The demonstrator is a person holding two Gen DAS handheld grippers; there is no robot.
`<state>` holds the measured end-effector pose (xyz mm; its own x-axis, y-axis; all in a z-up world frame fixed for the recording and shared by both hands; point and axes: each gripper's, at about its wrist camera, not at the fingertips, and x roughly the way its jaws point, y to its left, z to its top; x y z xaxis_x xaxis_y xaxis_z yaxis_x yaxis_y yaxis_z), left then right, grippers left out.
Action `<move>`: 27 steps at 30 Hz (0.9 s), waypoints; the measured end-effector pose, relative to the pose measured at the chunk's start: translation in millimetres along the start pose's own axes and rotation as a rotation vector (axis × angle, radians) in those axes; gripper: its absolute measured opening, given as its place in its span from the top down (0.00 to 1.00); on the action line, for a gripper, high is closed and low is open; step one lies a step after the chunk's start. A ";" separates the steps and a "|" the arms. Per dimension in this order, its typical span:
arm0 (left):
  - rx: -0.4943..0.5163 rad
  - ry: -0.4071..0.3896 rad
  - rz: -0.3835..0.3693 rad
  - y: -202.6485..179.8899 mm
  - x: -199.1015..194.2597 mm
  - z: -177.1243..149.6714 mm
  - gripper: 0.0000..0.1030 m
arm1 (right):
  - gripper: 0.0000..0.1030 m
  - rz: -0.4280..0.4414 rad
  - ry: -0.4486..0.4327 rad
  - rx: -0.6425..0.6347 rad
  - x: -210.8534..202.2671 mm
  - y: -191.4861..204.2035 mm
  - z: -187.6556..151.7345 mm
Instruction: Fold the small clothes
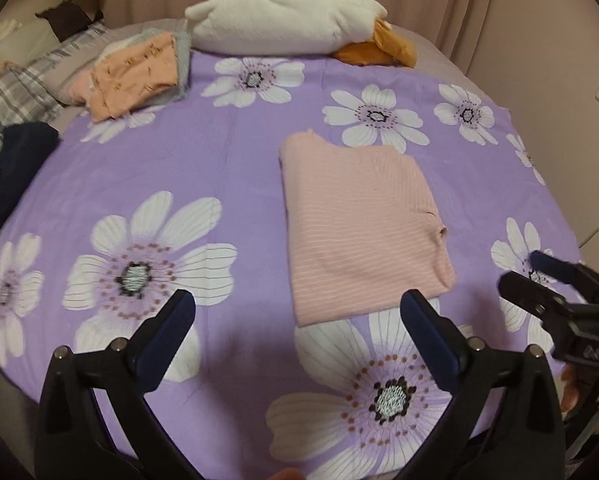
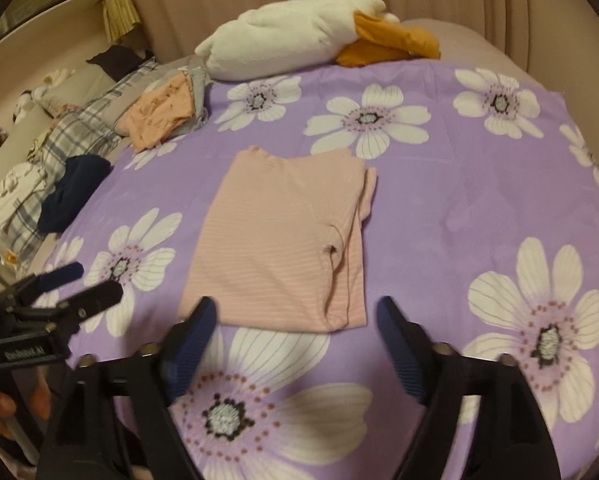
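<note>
1. A purple cotton sheet printed with large white daisies (image 1: 227,148) covers the bed and fills most of both views.
2. A plump white plush pillow (image 1: 283,20) lies along the far edge of the sheet, with a crumpled mustard-orange cloth (image 1: 383,48) touching its right end.
3. A pale pink ribbed garment with fine white stripes (image 1: 355,228) lies folded into a rough rectangle, flat on the sheet, near the middle. Neither gripper touches it.
4. A small stack of folded clothes topped by a peach printed piece (image 1: 135,72) sits at the far left corner of the sheet, well apart from the pink garment.
5. A dark navy bundle of fabric (image 1: 15,168) rests at the left edge, beside grey plaid bedding (image 1: 19,96).
6. The left gripper (image 1: 297,328), black with blue pads, hangs above the near edge of the pink garment, jaws spread wide with nothing between them.
7. The right gripper (image 2: 295,320) hangs just over the garment's near edge as well, jaws wide apart and empty.
</note>
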<state>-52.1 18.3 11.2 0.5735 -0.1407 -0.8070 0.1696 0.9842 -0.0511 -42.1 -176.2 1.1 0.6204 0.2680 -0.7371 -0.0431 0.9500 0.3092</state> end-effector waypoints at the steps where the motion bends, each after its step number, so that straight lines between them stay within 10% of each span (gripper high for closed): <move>1: 0.008 -0.002 0.018 -2.9 -3.9 -0.5 0.00 | 0.05 -0.010 -0.006 -0.009 -5.2 2.7 -0.3; 27: 0.061 0.008 0.089 -18.9 -25.9 -14.5 0.00 | 0.01 -0.080 0.003 -0.055 -17.6 27.8 -17.4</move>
<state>-81.8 4.8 24.5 0.5819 -0.0523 -0.8116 0.1672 0.9843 0.0565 -67.9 -151.7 12.2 0.6212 0.1917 -0.7599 -0.0366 0.9757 0.2162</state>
